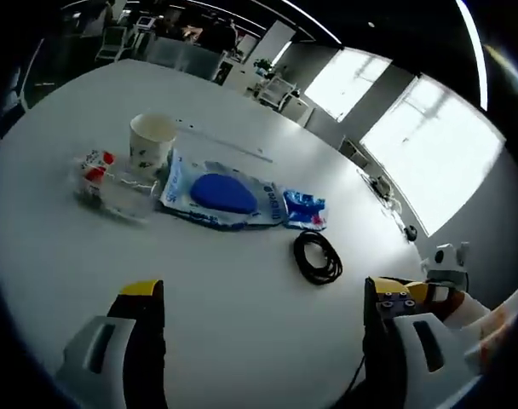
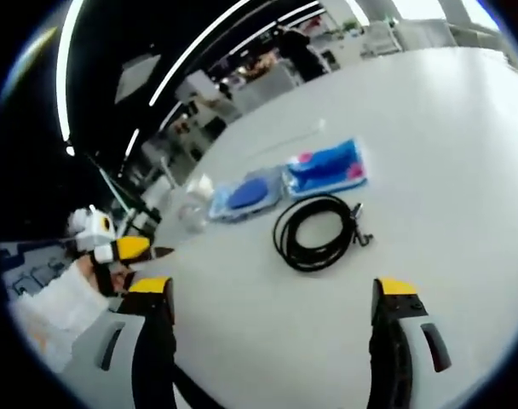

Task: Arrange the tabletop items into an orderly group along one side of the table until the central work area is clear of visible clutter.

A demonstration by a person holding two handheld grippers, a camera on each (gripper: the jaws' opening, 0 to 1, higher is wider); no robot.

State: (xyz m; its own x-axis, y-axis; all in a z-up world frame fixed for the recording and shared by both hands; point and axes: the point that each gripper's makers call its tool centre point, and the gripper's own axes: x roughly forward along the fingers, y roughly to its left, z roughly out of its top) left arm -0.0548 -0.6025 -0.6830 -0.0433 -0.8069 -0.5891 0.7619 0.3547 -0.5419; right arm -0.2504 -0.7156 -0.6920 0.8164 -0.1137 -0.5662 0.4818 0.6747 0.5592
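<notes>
Both tongs [image 1: 263,311] [image 2: 272,311] agape, empty; blue packet [image 1: 225,196] print unreadable.

A broad white table [image 1: 242,341] stands in an open office. Large bright windows [image 1: 429,162] line one wall beyond it. Long strip lights [image 2: 199,51] cross the dark ceiling. Chairs [image 1: 276,89] and desks sit at the far end.

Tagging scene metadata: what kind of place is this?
Probably an open-plan office or meeting area: a large white table with a white paper cup on it, desks and office chairs behind, big bright windows, and strip ceiling lights.
</notes>
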